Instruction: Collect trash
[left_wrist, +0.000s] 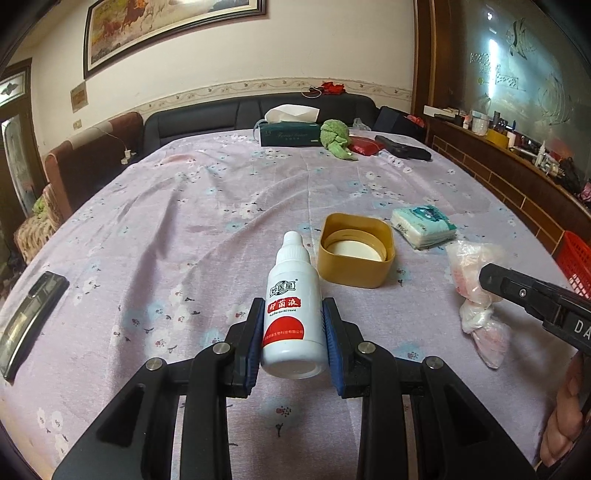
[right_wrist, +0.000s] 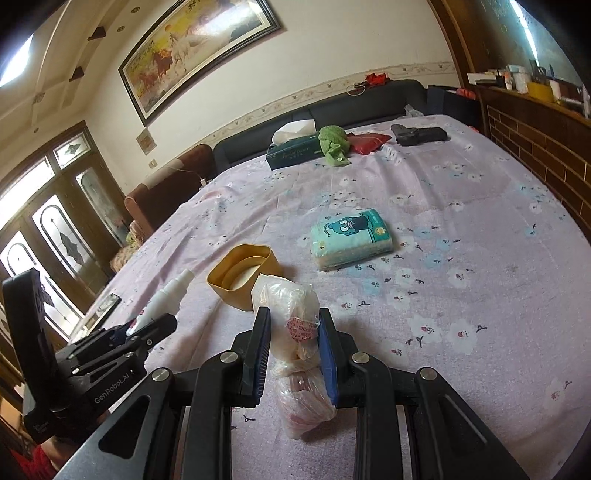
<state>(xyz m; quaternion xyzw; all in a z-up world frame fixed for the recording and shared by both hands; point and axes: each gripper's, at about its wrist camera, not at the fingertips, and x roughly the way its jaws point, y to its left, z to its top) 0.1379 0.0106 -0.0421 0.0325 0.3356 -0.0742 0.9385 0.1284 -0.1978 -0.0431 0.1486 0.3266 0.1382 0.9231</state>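
We find both tools loaded. The left tool is clenched on a small white bottle with a red label, its blue pads bearing on the lower body while the capped nozzle points away from the camera. The right tool grips a knotted plastic bag, translucent and pinkish, with the pads pressing near the twisted neck and the fuller part hanging below the jaws.

Both items sit just above the surface covered by a floral cloth; we cannot tell whether a desk or a bed lies beneath it. Still lying on the cloth are a yellow lid-like container, open side up, and a tissue pack beyond it. A red basket shows at the right edge of the left view, beside the cloth; we judge it a likely receptacle, though nothing confirms this.

Risks noted:
- The bottle is smooth, round and held low on its body. We judge it could pivot or slip out if the tool tilts sharply.
- The bag is soft and compressible. The hold on its neck may let the film slide through, or the bag may tear and spill its contents, which we cannot identify.
- The two tools work close together, with the yellow container just beside them. A crossing motion could cause a collision or knock the container.
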